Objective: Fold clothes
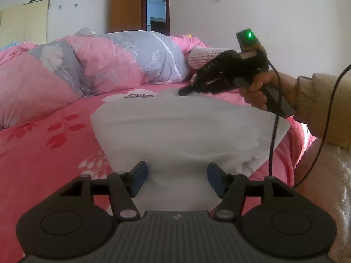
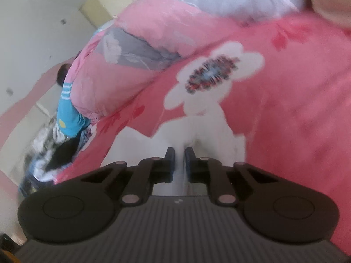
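Left wrist view: no container shows here, only a bed with a pink floral bedsheet and a rumpled pink and grey quilt heaped at the far side. The left gripper sits low at the near edge, angled slightly down, jaws apart. A white garment lies spread on the sheet, and its near edge runs between the blue pads without either pad pressing on it. On the far right, a hand in a beige sleeve holds the right gripper by its handle, tips pointing left onto the garment's far edge (a green light glows on its top).

Right wrist view: the picture is blurred and rolled to one side. The right gripper is closed, a thin fold of the white garment pinched between its fingers. The rest of the cloth trails ahead over the pink bedsheet. At the far left, a pile of clothes lies past the quilt.
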